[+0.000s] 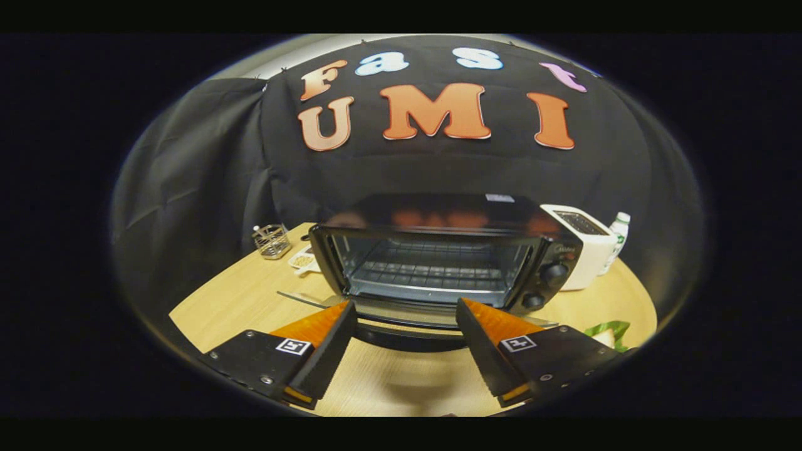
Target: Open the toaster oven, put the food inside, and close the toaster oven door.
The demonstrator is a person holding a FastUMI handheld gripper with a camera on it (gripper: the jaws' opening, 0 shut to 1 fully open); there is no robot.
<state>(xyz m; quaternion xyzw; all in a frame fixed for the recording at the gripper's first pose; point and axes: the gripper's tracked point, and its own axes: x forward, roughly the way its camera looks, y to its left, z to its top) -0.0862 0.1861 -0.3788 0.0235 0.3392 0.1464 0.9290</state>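
Note:
A black toaster oven (551, 250) stands on the wooden table (250, 300) just ahead of my fingers. Its glass door (407, 311) is folded down flat toward me, and the dark handle (407, 338) at the door's front edge lies between and slightly below my fingertips. The cavity shows a bare wire rack (432, 269). My gripper (406, 307) is open, its fingers spread wide on either side of the door's front edge and pressing on nothing. A green-and-white item (606, 332), possibly the food, lies on the table beside my right finger.
Two knobs (554, 272) sit on the oven's right panel. A white toaster (586, 244) and a small bottle (619, 235) stand to the oven's right. To its left are a wire basket (272, 241) and a small white dish (302, 260).

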